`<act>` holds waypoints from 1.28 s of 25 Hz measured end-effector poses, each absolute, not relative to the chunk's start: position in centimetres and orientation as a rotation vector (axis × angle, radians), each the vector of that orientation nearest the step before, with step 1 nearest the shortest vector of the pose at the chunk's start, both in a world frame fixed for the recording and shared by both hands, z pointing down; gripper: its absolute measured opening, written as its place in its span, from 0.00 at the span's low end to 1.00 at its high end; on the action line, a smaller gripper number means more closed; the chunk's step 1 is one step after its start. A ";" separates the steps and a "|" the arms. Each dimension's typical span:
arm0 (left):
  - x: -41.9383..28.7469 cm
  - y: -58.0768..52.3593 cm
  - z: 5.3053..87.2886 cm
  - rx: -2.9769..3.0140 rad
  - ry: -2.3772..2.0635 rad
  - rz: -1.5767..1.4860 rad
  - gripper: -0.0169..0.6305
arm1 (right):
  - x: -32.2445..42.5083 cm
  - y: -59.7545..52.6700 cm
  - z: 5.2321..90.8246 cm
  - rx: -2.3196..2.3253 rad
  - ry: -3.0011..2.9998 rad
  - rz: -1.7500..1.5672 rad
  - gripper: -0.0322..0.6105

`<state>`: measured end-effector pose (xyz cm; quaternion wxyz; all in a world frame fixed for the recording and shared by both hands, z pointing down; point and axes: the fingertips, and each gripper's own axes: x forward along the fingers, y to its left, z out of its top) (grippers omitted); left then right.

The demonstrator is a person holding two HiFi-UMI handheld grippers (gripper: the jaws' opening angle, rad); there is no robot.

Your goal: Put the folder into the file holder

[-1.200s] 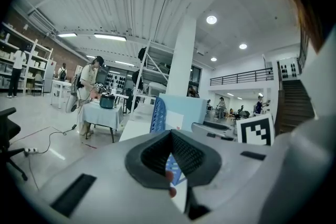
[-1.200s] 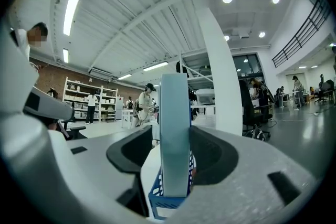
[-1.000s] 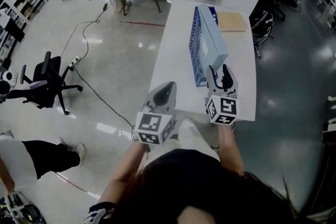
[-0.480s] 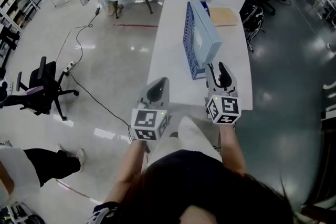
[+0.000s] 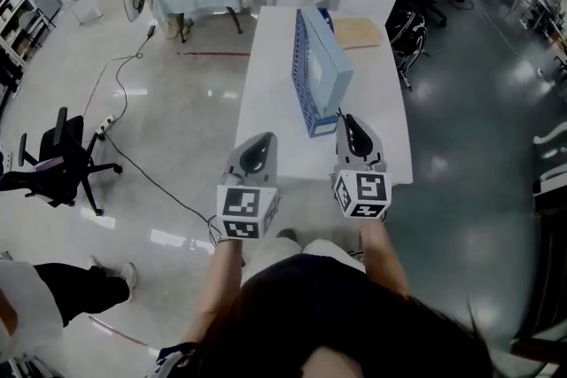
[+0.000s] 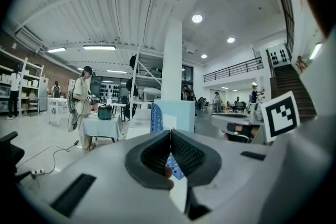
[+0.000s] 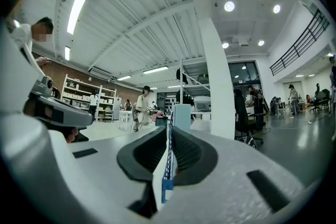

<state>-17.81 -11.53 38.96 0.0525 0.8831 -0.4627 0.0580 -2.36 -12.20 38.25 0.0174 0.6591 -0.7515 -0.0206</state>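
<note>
A light blue folder point(image 5: 331, 68) stands in the blue file holder point(image 5: 301, 77) on the white worktop point(image 5: 266, 106), so, task seemingly done, both hover clear: left claw point(image 5: 259, 144) pressed together, right claw point(image 5: 350, 127) just closed, empty.

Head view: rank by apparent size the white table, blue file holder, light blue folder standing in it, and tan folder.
1. White table
2. Blue file holder and light blue folder: about alike, not ranked
3. Tan folder, smallest, though farthest from the camera
</note>
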 end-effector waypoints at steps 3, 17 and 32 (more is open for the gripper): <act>-17.1 -11.3 38.4 2.711 -1.424 0.183 0.04 | -1.9 -11.5 37.9 2.056 -2.336 -0.068 0.07; -12.8 -6.8 36.7 2.712 -1.415 0.173 0.04 | 0.7 -7.0 36.5 2.005 -2.424 -0.044 0.05; -8.9 -1.4 34.9 2.714 -1.512 0.116 0.04 | 3.4 -1.4 34.4 1.919 -2.552 -0.049 0.05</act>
